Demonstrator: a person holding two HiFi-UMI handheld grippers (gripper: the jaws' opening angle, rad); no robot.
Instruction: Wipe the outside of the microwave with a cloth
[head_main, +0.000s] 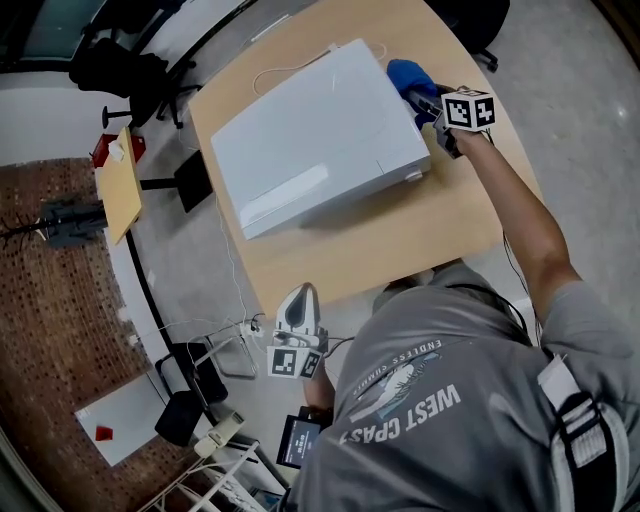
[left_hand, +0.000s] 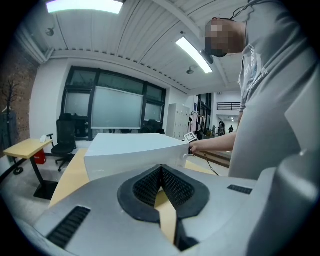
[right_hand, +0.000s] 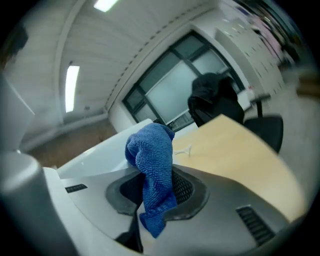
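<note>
Below, pale wooden table (brick-patterned floor beside) bears the white microwave.

Bright ceiling strip lights overhead; fisheye edges darken, right gripper view blurs.

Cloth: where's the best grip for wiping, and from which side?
Mid-fold, from the tail side, as the right gripper has it. The cloth bunches into a wad ahead of the jaws, with a short tail hanging below. That wad would likely meet the microwave first.
</note>
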